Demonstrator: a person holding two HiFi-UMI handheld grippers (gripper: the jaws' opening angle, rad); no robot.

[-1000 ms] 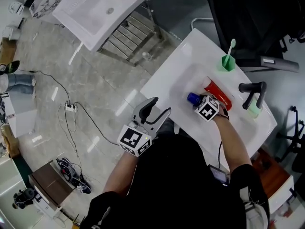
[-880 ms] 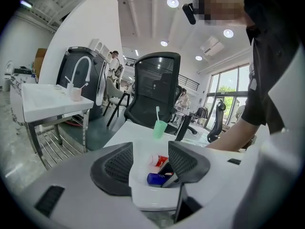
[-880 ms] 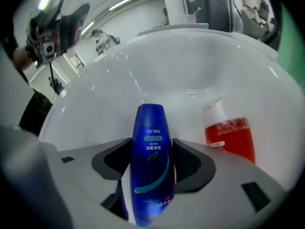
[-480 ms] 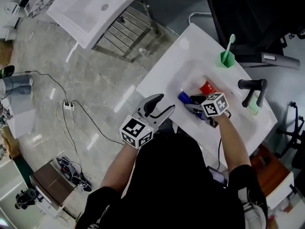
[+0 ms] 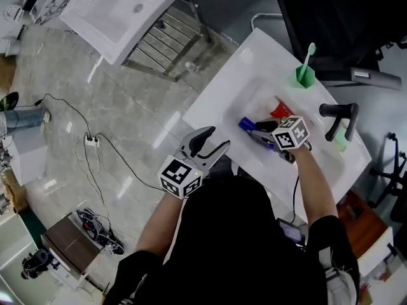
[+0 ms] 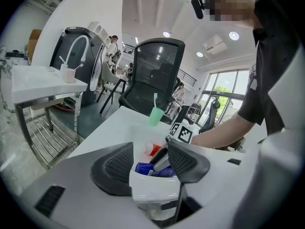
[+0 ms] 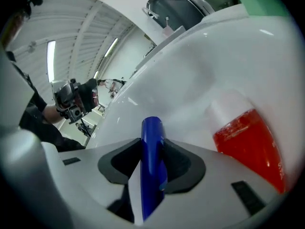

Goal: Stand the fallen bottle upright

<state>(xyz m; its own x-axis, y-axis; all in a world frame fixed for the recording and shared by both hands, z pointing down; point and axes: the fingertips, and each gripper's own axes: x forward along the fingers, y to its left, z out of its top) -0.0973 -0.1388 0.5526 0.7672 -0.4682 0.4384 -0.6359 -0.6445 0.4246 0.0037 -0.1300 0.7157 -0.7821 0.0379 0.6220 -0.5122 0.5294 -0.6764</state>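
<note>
A blue bottle [image 5: 247, 125] lies in the white basin [image 5: 254, 84], and my right gripper [image 5: 257, 133] is shut on it. In the right gripper view the blue bottle [image 7: 152, 147] runs lengthwise between the pads, which have just been closing onto it. A red bottle [image 5: 280, 110] with a white neck lies on its side just beyond; it is also seen as the red bottle [image 7: 252, 147] to the right of the jaws. My left gripper [image 5: 213, 143] hangs open off the basin's near edge, with nothing between its fingers.
A green holder with a toothbrush [image 5: 304, 75] stands on the far rim. A black faucet [image 5: 338, 116] and a pale green cup [image 5: 341, 142] are at the right. A black office chair [image 5: 331, 24] is behind. A second white basin [image 5: 121, 11] on a rack stands far left.
My right gripper has rolled and risen a little, and its jaws have closed onto the blue bottle, whose end has swung left. The left gripper has sunk slightly.
</note>
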